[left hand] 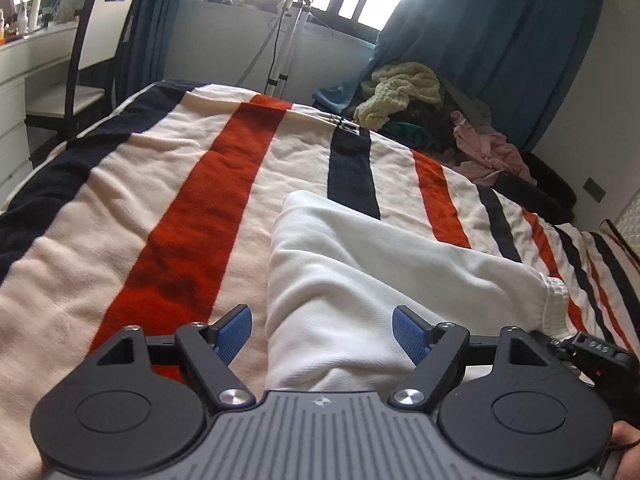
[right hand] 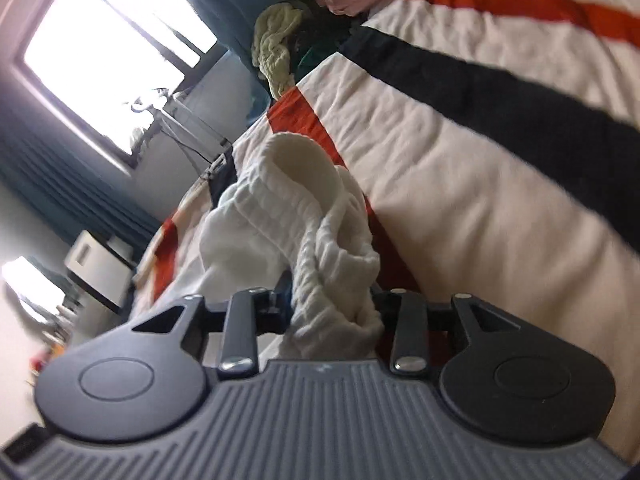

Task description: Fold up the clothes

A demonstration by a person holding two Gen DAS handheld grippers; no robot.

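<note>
A white garment (left hand: 360, 272) lies on the striped blanket (left hand: 160, 208) of the bed. My left gripper (left hand: 322, 332) is open, its blue pads (left hand: 236, 332) either side of the garment's near end, just above it. My right gripper (right hand: 334, 312) is shut on the garment's ribbed white waistband (right hand: 320, 240), which bunches up in front of the fingers; the fingertips are hidden by the cloth. The right wrist view is tilted, with the blanket (right hand: 480, 160) to the right.
A pile of unfolded clothes (left hand: 420, 112) sits at the far right of the bed, also in the right wrist view (right hand: 288, 36). A white chair (left hand: 96, 48) and drawers stand at left. A garment steamer stand (left hand: 288, 40) is beyond the bed, by the window and teal curtains.
</note>
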